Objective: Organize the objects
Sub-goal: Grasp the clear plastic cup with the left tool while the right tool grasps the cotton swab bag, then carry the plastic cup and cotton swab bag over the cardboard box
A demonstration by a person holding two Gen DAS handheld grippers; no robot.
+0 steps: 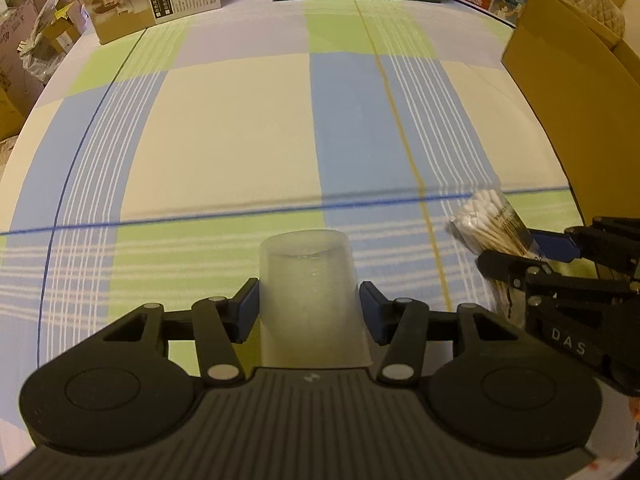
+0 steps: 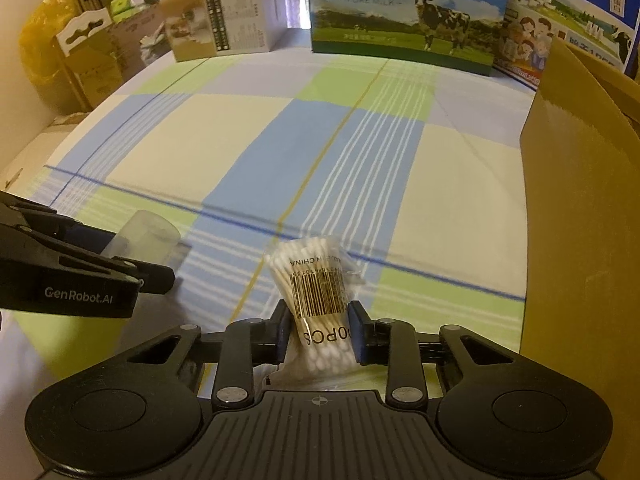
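Two tongs, each gripping one thing: left tongs (image 1: 308, 308) clamp a frosted translucent plastic cup (image 1: 310, 300); right tongs (image 2: 320, 330) pinch a clear bag of white cotton swabs (image 2: 316, 280).

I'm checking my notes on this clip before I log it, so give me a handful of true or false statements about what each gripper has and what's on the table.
1. The left gripper is closed on a translucent plastic cup. True.
2. The right gripper is empty. False: it grips a bag of cotton swabs.
3. A brown cardboard box stands to the right of the cloth. True.
4. The tablecloth is plain white. False: it is checked in blue, green and cream.
5. A milk carton with a cow picture stands at the far edge. True.
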